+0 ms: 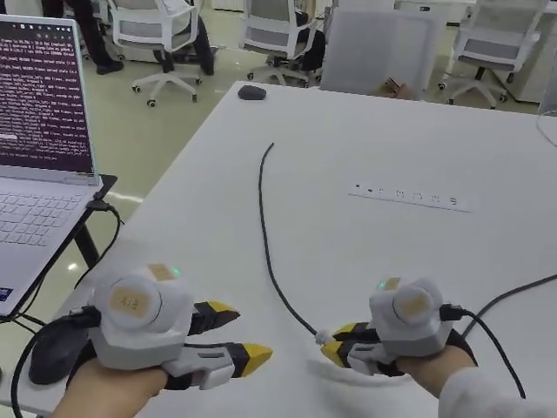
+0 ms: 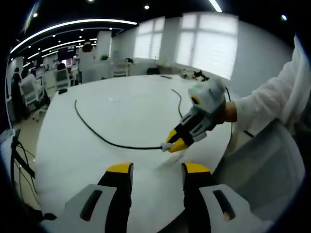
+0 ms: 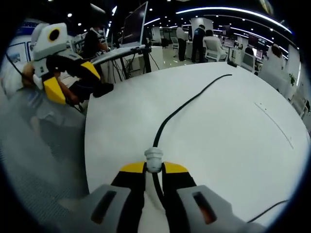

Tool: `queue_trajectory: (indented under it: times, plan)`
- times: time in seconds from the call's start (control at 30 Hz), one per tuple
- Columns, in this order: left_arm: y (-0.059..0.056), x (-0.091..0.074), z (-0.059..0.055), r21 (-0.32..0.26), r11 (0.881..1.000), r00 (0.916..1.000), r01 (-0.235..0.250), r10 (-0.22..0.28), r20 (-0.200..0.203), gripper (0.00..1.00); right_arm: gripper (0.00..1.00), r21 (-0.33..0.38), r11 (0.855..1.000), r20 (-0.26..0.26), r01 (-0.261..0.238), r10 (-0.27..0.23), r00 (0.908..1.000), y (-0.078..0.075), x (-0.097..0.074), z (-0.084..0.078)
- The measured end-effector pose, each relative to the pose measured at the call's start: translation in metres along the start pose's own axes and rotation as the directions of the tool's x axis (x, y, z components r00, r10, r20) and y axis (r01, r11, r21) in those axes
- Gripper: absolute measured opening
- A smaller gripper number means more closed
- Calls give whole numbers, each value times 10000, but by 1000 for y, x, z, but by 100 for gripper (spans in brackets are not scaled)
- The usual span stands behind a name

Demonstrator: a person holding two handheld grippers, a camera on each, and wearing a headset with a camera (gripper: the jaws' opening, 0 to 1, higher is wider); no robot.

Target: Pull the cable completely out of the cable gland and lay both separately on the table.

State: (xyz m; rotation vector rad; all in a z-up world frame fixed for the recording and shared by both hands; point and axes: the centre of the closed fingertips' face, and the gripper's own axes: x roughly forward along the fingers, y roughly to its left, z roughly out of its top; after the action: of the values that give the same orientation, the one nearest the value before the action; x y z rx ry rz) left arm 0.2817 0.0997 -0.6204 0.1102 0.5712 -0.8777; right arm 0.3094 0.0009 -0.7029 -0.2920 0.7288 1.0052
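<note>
A wide white table (image 1: pixel 392 261) is seen from above. On a stand just off the table's left edge, an open laptop (image 1: pixel 35 174) is lit with lines of text. Beyond the table's far edge, white office chairs (image 1: pixel 157 35) are scattered across a pale floor.

A long black cable (image 1: pixel 261 218) is laid across the table, curving from the middle of the top down toward its near edge. In the right gripper view the cable (image 3: pixel 184 107) is seen running away over the tabletop.

Two handheld grippers are held over the table's near edge. The left gripper (image 1: pixel 242 331) is poised at the near left corner with its yellow-tipped jaws spread apart and nothing between them – the same gap is seen in its own view (image 2: pixel 158 169). The right gripper (image 1: pixel 333 342) is held low over the near edge, its jaws closed tight on the gland; it is also seen in the left gripper view (image 2: pixel 174 142).

A slim white power strip (image 1: pixel 409 198) is laid flat toward the table's right side, and a dark mouse (image 1: pixel 251 92) is set at its far corner.

The small white cable gland (image 3: pixel 154 159) is pinched at the right jaw tips, just above the tabletop, with the cable threaded through it.
</note>
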Motion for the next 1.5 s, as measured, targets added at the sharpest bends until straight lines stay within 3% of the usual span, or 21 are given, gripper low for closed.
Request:
queue_trajectory:
  times: [0.27, 0.43, 0.5, 0.57, 0.6, 0.63, 0.77, 0.87, 0.93, 1.0, 1.1, 1.2, 1.27, 1.37, 1.5]
  plan:
    - [-15, -5, 14, 262, 9983, 9977, 524, -535, 409, 40, 10, -712, 9959, 111, -564, 573, 9983, 19, -41, 10]
    - [-35, -6, 37, 1215, 9833, 9875, 1355, -1440, 643, 39, 10, -1359, 9846, 63, -1096, 1115, 9937, 43, -63, 27]
    - [-45, -7, 45, 1601, 9706, 9789, 1795, -1924, 688, 40, 10, -1578, 9795, 77, -1250, 1278, 9918, 50, -71, 34]
    - [-56, -8, 51, 2294, 9459, 9676, 2294, -2472, 516, 42, 10, -1718, 9742, 191, -1463, 1518, 9882, 59, -79, 43]
    - [-59, -9, 54, 2477, 9393, 9642, 2374, -2589, 575, 42, 10, -1835, 9708, 191, -1544, 1606, 9868, 62, -83, 46]
    - [-66, -10, 58, 2525, 9295, 9539, 2689, -2933, 639, 42, 10, -2154, 9623, 146, -1661, 1732, 9848, 68, -88, 50]
    - [-80, -15, 72, 2529, 9059, 9221, 3395, -3736, 1003, 35, 10, -2794, 9420, 178, -1857, 1985, 9799, 82, -104, 64]
    - [-86, -18, 82, 2258, 8960, 8970, 3823, -4185, 1421, 33, 10, -3082, 9305, 361, -1980, 2194, 9750, 90, -115, 74]
    - [-91, -19, 85, 2140, 8862, 8831, 4109, -4452, 1482, 31, 10, -3265, 9238, 399, -1998, 2247, 9736, 94, -122, 78]
    - [-94, -18, 83, 2149, 8691, 8673, 4455, -4785, 1371, 28, 10, -3515, 9139, 463, -2032, 2337, 9712, 98, -129, 83]
    - [-101, -18, 84, 2124, 8583, 8560, 4671, -4992, 1347, 25, 10, -3796, 9036, 543, -1986, 2361, 9702, 100, -136, 89]
    - [-111, -19, 92, 1885, 8439, 8310, 5024, -5314, 1643, 26, 10, -4136, 8867, 560, -2065, 2511, 9663, 106, -140, 92]
    - [-112, -18, 94, 1777, 8439, 8294, 5062, -5329, 1677, 24, 10, -4289, 8807, 537, -2010, 2470, 9675, 108, -141, 93]
    - [-117, -18, 91, 1540, 8308, 8191, 5349, -5546, 1469, 20, 10, -4292, 8828, 637, -1908, 2403, 9686, 105, -142, 96]
    - [-117, -19, 94, 1557, 8295, 8165, 5364, -5567, 1532, 17, 11, -4432, 8781, 707, -1805, 2350, 9694, 105, -143, 98]
